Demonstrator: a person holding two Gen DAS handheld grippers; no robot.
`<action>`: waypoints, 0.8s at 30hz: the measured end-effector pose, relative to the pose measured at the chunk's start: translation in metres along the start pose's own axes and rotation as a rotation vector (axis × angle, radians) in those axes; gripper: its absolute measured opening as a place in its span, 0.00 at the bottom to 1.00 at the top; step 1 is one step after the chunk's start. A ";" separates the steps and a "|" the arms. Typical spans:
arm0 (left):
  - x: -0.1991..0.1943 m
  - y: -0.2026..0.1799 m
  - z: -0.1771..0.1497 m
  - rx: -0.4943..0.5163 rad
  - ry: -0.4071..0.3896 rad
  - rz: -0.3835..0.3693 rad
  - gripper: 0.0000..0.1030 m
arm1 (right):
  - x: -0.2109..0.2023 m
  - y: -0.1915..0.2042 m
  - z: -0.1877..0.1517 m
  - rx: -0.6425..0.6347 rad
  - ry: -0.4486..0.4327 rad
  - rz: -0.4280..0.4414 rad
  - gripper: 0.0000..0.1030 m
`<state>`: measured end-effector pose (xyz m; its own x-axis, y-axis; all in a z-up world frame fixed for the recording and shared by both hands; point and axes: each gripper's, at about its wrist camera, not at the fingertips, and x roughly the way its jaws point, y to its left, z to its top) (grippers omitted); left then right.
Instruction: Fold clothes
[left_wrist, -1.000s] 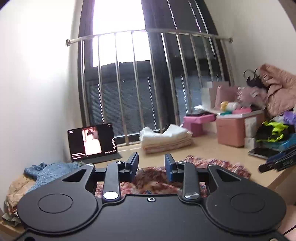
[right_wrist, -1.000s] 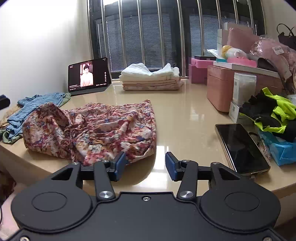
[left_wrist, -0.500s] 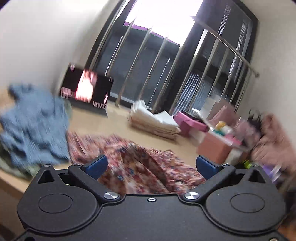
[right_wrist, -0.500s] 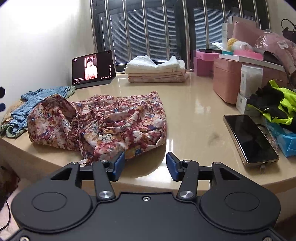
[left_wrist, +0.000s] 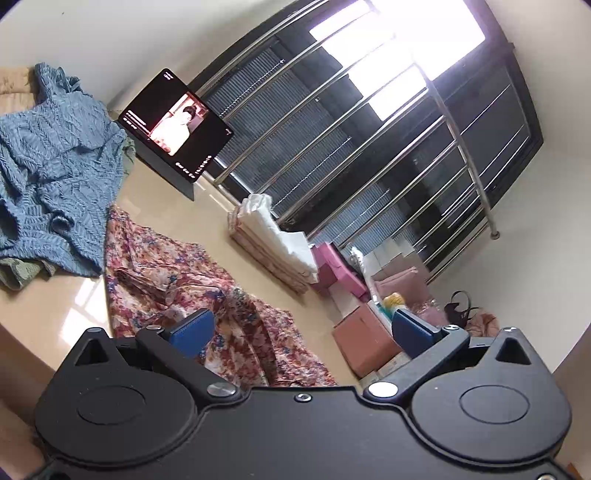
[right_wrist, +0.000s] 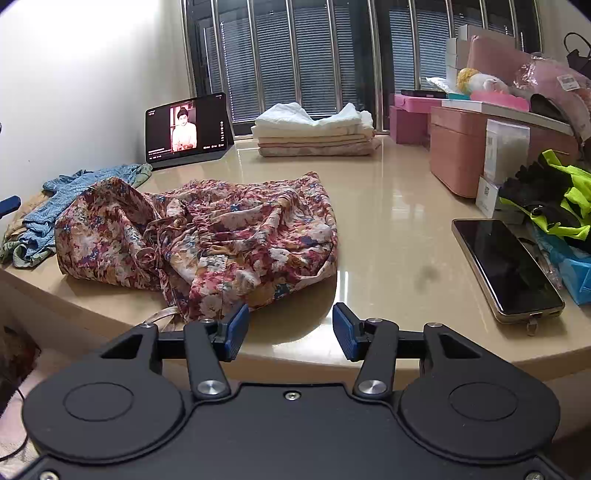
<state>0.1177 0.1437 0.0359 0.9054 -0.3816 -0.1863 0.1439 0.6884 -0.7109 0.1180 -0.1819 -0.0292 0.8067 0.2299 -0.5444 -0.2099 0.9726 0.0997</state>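
Left gripper (left_wrist: 301, 328) spread fully wide, blue pads (left_wrist: 192, 330) empty, nothing pinched; view rolled sideways. Crumpled red floral fabric garment (left_wrist: 207, 295) lies just ahead and below its fingers, no contact visible. Blue knit garment (left_wrist: 48, 177) ahead-left of it, overlapping the floral piece's far edge. Black tablet with lit screen (left_wrist: 177, 129) further ahead, propped by the barred window. Stack of folded cream and pink cloths (left_wrist: 273, 247) ahead-right, well apart.

Right gripper (right_wrist: 288, 330) about half spread, released, nothing between its blue pads (right_wrist: 236, 330). Floral garment (right_wrist: 207, 236) sits on the glossy beige tabletop (right_wrist: 388, 229) directly ahead-left; its near hem is just beside the left pad, touching or not cannot tell. Bare tabletop shows in the gap between the fingers. Black smartphone in clear case (right_wrist: 506, 269) ahead-right, flat, well apart from the garment. Neon yellow and black clothing pile (right_wrist: 550, 195) beyond the phone. Folded stack (right_wrist: 314, 129) far ahead near the window.
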 end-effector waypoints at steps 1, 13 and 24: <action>0.001 -0.001 0.000 0.019 -0.001 0.015 1.00 | 0.000 0.000 0.000 -0.001 0.001 0.002 0.51; 0.010 -0.025 -0.022 0.430 -0.046 0.382 0.98 | 0.005 0.018 0.008 -0.049 -0.007 0.037 0.51; 0.014 -0.038 -0.027 0.560 -0.059 0.483 1.00 | 0.025 0.077 0.023 -0.263 -0.034 0.004 0.49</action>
<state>0.1138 0.0959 0.0421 0.9371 0.0666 -0.3426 -0.1082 0.9887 -0.1035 0.1343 -0.1009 -0.0162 0.8227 0.2394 -0.5156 -0.3463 0.9304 -0.1205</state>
